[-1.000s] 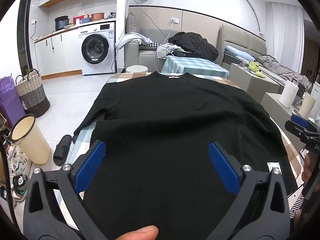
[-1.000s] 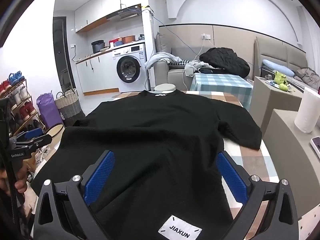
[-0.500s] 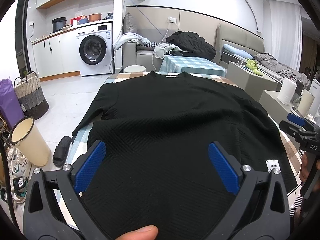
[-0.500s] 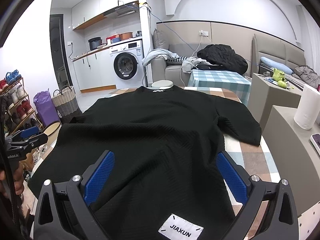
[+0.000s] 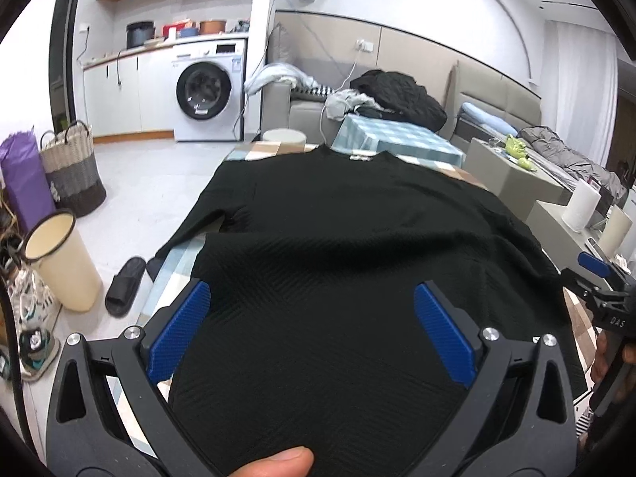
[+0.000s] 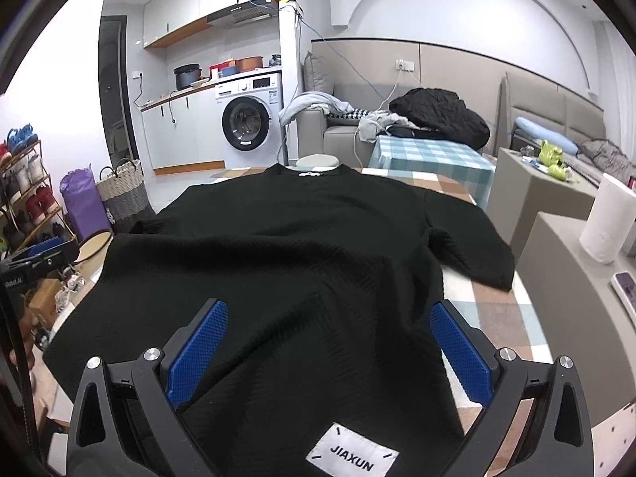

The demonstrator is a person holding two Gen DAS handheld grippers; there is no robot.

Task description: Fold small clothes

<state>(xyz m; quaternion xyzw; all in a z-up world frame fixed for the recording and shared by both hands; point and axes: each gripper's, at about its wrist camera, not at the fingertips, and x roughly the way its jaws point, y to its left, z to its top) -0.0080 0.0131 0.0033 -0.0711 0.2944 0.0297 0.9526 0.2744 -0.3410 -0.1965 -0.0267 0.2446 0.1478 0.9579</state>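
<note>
A black textured short-sleeved shirt (image 5: pixel 342 246) lies spread on a table with a checked cloth (image 5: pixel 179 254), collar at the far end. It also shows in the right wrist view (image 6: pixel 302 246), with a white JIAXUN label (image 6: pixel 351 455) at the near hem. My left gripper (image 5: pixel 312 326) is open, its blue pads wide apart over the shirt's near left hem; a thumb (image 5: pixel 274 463) presses the cloth below. My right gripper (image 6: pixel 328 344) is open over the near right hem. The hem looks raised toward both cameras.
A cream bin (image 5: pixel 61 258), a slipper (image 5: pixel 125 284) and a woven basket (image 5: pixel 73 167) stand on the floor to the left. Grey side tables with paper rolls (image 6: pixel 606 224) stand to the right. A sofa with clothes (image 6: pixel 437 113) and a washing machine (image 5: pixel 204 89) are beyond.
Both grippers have moved forward and up with the near hem, so the shirt's lower part bulges closer to the cameras. The jaws stay wide apart.
</note>
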